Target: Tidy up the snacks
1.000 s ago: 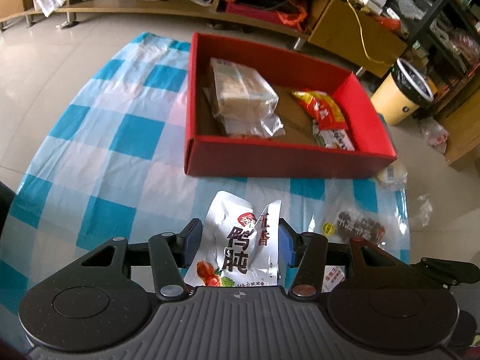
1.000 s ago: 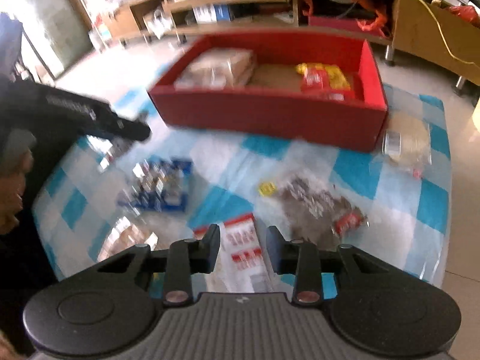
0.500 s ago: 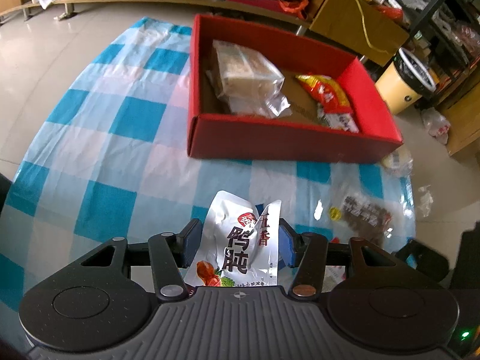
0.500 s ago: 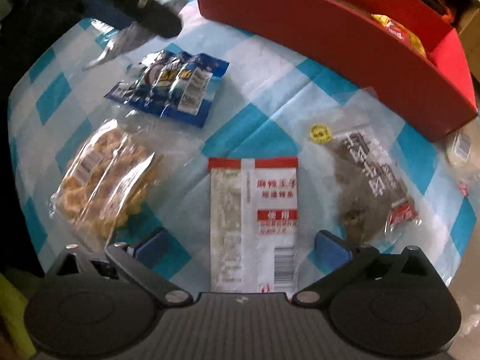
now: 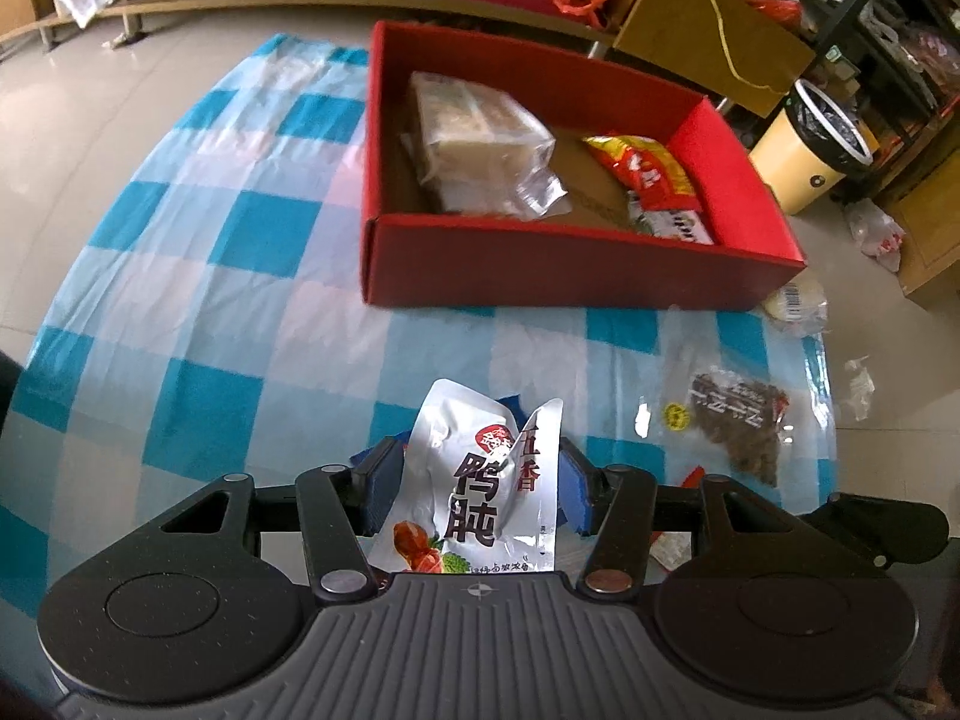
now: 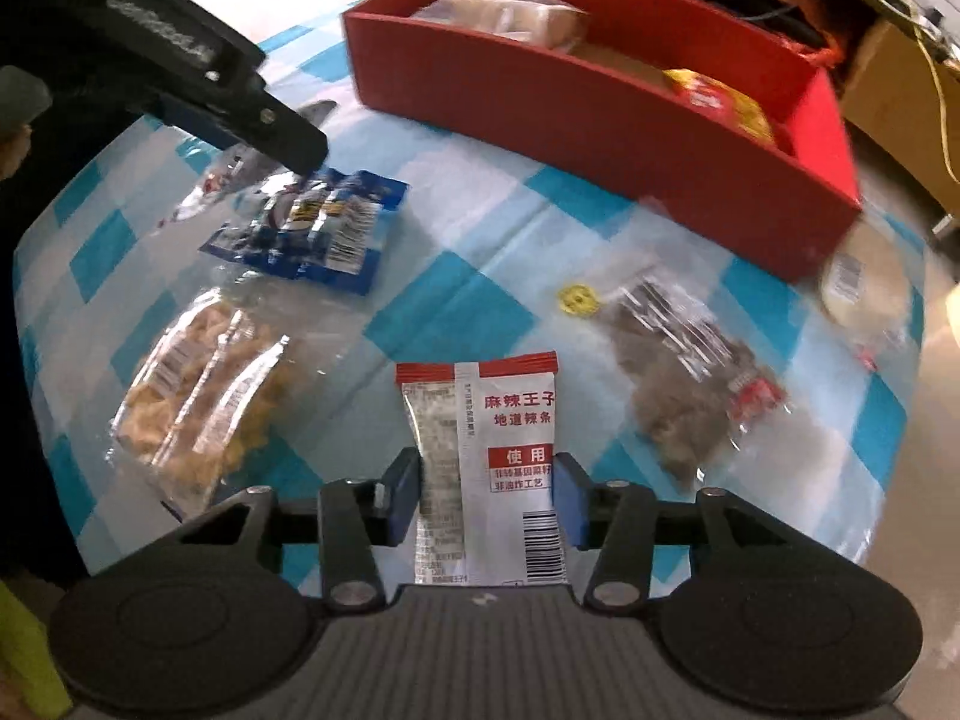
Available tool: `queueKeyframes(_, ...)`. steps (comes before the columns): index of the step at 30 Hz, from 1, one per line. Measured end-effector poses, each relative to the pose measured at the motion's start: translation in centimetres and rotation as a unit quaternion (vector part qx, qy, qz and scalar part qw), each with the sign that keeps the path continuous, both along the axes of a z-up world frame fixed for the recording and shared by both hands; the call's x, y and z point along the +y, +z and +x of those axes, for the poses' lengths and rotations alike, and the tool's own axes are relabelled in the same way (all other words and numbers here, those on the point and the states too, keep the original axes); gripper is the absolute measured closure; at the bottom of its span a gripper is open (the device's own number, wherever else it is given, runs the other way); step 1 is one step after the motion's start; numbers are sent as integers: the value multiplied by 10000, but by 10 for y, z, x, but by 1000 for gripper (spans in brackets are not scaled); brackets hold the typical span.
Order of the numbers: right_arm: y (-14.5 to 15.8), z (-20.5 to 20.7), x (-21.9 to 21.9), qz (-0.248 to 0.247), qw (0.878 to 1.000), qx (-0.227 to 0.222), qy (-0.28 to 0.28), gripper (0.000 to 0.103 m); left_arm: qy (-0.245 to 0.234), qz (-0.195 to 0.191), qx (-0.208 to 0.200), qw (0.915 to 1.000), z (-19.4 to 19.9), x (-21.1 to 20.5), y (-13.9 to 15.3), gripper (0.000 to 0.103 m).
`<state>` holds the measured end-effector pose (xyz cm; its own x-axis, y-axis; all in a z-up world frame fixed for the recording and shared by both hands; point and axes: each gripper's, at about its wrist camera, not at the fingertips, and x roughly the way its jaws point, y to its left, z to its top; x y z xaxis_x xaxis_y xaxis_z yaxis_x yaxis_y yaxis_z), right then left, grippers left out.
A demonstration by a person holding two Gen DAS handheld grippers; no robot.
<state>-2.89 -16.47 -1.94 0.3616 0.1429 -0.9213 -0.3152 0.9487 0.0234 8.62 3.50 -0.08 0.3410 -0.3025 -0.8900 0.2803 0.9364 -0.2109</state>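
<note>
A glossy blue-and-white checked plastic cover (image 5: 198,276) lies over the bench, with pale floor tiles, low wooden shelving and a cream bin (image 5: 807,150) beyond its far edge. Toward that far edge sits a shallow red cardboard box (image 5: 540,267), rectangular and matte, holding a clear-wrapped block of pale biscuits (image 5: 480,138) and a red-and-yellow packet (image 5: 648,171). The left tool (image 5: 477,474) is clamped on a crinkled silver foil pouch (image 5: 474,492), printed with bold characters, which stands upright between its blue pads near the near edge. The right tool (image 6: 483,492) has its jaws closing onto a flat white sachet with a red top band (image 6: 486,450); its pads sit against the sachet's two sides. To that sachet's left lie a clear bag of golden knobbly snacks (image 6: 198,384) and a blue packet (image 6: 318,234), partly under the left tool's black finger. To its right lies a clear bag of dark dried pieces (image 6: 684,384), and a round pale wrapped item (image 6: 858,288) rests by the box's right corner
</note>
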Motion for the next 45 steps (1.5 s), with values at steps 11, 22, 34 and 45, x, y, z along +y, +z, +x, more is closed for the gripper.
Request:
queueKeyframes(11,48,7,-35,881,9886,-799,-928,57,-86,-138,-259,9995,1,-16,19,42)
queueKeyframes(22,76,24,-58,1297,9755,-1282,-1229,58,-160,-41,-588,9981,7,-42,34,42)
queueKeyframes(34,95,44,-67,1433,9671,-1620,-1342,58,-169,27,-801,9966,18,-66,43,42)
queueKeyframes(45,109,60,-79,1541,9598,-1838,-1460,58,-176,20,-870,9961,31,-80,47,42)
